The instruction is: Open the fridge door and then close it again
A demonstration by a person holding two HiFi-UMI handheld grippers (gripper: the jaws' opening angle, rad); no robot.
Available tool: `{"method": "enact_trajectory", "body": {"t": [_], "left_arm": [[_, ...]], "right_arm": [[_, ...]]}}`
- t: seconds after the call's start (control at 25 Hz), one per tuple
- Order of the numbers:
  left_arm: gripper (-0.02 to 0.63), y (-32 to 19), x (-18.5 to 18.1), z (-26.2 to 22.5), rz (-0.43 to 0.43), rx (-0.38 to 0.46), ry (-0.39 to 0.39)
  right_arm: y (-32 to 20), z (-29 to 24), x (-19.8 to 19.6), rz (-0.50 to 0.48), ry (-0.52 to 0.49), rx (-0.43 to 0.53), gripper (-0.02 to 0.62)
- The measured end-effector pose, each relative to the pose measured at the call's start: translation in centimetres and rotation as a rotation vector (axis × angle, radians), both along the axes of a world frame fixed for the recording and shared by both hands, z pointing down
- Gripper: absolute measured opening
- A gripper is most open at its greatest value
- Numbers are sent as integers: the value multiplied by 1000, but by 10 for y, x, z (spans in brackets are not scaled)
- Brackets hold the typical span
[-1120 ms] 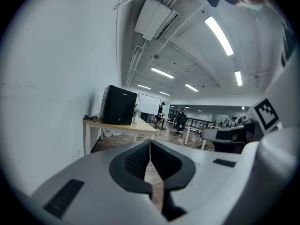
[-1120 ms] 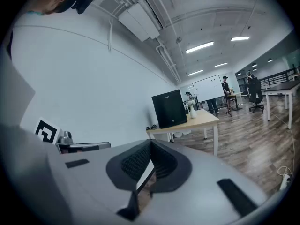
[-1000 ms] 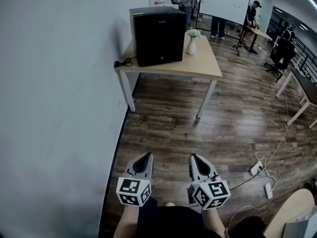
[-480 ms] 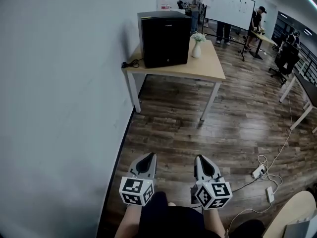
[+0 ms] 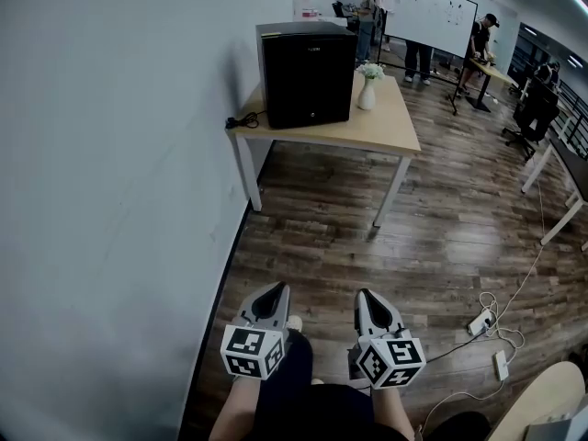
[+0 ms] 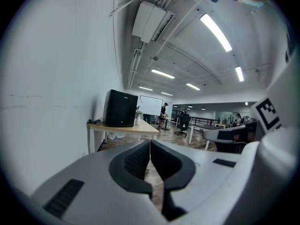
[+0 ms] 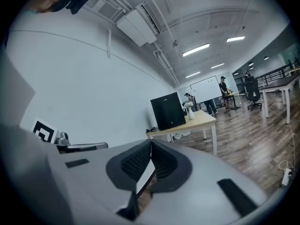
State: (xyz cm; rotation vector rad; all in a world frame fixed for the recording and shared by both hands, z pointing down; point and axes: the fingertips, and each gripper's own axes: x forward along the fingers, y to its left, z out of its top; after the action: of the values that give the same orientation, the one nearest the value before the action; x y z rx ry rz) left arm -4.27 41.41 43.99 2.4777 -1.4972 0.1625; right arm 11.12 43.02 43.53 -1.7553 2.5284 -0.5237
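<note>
A small black fridge [image 5: 306,73] stands with its door closed on a light wooden table [image 5: 386,127] against the white wall, far ahead of me. It also shows small in the left gripper view as the black fridge [image 6: 120,108] and in the right gripper view as the black fridge [image 7: 168,111]. My left gripper [image 5: 275,289] and right gripper [image 5: 365,296] hover side by side low over the wooden floor, well short of the table. Both have their jaws pressed together with nothing between them.
A white vase with flowers [image 5: 367,90] stands on the table beside the fridge, and a black cable [image 5: 241,118] lies at its left corner. A power strip and white cords [image 5: 485,320] trail across the floor at right. Several people, desks and a whiteboard [image 5: 432,12] fill the back.
The view has crept a little closer to the table and fridge. Both grippers stay side by side in the same pose, jaws still together.
</note>
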Motion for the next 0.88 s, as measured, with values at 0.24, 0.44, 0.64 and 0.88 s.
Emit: {"method": "enact_trajectory", "body": {"t": [0.24,0.44,0.64,0.88], "left_arm": [[6,-44,3,-1,12,-4,-1],[6,-94,4,-3,28,-15,8],[6,-144,1,0,35,-22,11],[6,-198,-3,4,43,-34,20]], "right_arm": [[-41,-2,2,9,1,0,-9],[-87,1,3,30,-4,-23,-9],[-134,1,2,41,6,-26,-9],[-192,5,-6,31,28,-43,-9]]}}
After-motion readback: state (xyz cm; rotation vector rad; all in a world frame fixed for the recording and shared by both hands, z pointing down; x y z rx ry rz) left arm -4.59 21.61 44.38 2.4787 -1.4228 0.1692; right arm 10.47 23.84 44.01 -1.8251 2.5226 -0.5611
